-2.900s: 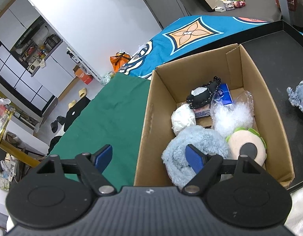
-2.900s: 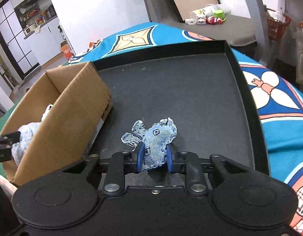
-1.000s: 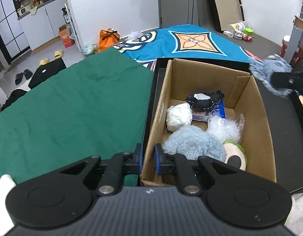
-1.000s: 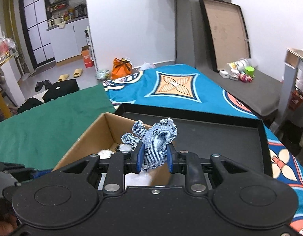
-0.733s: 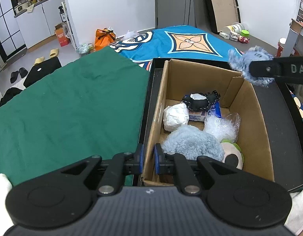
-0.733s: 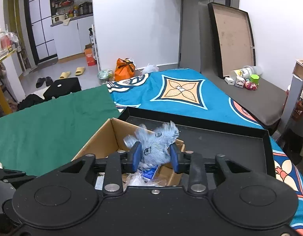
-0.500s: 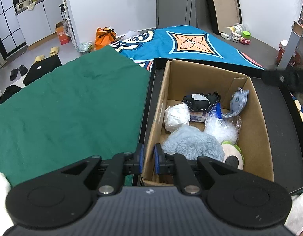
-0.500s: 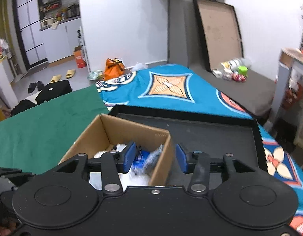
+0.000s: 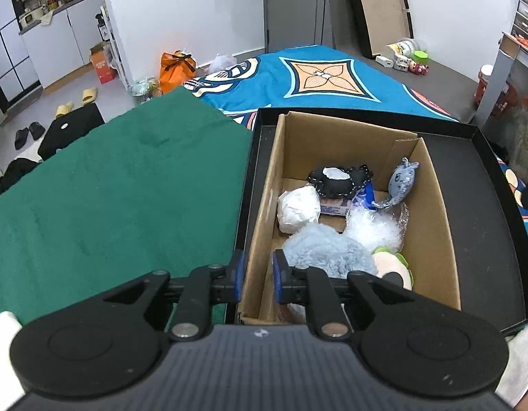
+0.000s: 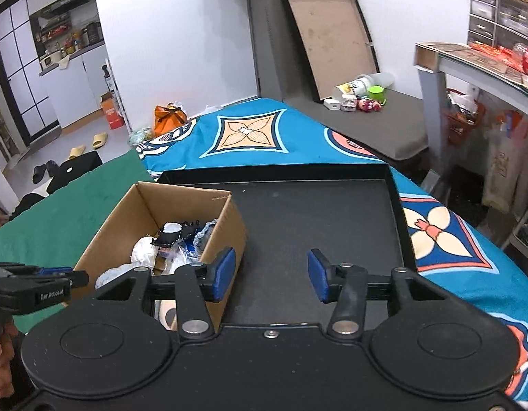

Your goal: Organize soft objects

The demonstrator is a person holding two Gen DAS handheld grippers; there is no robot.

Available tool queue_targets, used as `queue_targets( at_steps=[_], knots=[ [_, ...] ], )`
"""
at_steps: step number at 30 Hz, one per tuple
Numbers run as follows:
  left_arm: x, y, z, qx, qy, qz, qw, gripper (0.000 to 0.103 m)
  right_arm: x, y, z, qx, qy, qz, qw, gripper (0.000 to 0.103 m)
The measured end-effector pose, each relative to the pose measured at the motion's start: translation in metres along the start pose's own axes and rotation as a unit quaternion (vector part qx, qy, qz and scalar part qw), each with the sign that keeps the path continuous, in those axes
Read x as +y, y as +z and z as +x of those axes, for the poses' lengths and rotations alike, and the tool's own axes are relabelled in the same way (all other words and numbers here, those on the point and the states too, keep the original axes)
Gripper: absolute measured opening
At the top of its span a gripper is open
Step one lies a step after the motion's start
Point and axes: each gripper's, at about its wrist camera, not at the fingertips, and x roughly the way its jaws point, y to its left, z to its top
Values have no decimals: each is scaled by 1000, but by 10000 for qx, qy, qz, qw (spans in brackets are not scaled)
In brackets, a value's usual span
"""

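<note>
A low black tray (image 10: 332, 212) lies on a bed-like surface covered by a green cloth (image 9: 109, 198) and a blue patterned blanket (image 10: 250, 137), with white walls and a kitchen corner far behind.

Nearest in the left wrist view, the left gripper (image 9: 256, 275) reaches forward and slightly down, its blue pads pinched on the near end of the left wall of the cardboard box (image 9: 435, 226). One pad sits outside the wall, the other inside. The box stands along the tray's left edge.

Inside, at the near end, lie a fluffy light-blue plush (image 9: 329, 250) and a cream toy with a green frill (image 9: 392, 267). Past them are a clear crinkled bag (image 9: 375, 229) and a white wad (image 9: 298, 209). Toward the far end sit a black stitched pouch (image 9: 337, 183) and the denim toy (image 9: 402, 179), which leans on the right wall near the far right corner.

The right gripper (image 10: 272, 274) is held level above the tray's near part, just right of the box, its fingers spread wide with nothing between them. The tray floor ahead of it is bare black.
</note>
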Motion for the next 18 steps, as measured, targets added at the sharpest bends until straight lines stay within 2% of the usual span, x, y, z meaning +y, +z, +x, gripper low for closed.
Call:
queue_targets(
  at_steps=[4,7,9,12,18],
  knots=[
    [0,6,-12,-32,-96,-97,9999,21,-4,-1,-13,-88,19,55,9999,51],
    [-5,10,-26,-111,-135,-62,9998,34,-7,-1,-22,-146,49,141,9998,54],
    [-9,11,-35,-182,-151,-50,9997,48,-9,0,-28,-184,86,206,9996,56],
    [-14,12,-47,-256,-219,-22,9994,57,-10,-1,-38,-259,112,236,9993,61],
    [-20,13,-68,-377,-181,25,9991,69,-11,-1,-60,-463,98,126,9988,68]
  ],
)
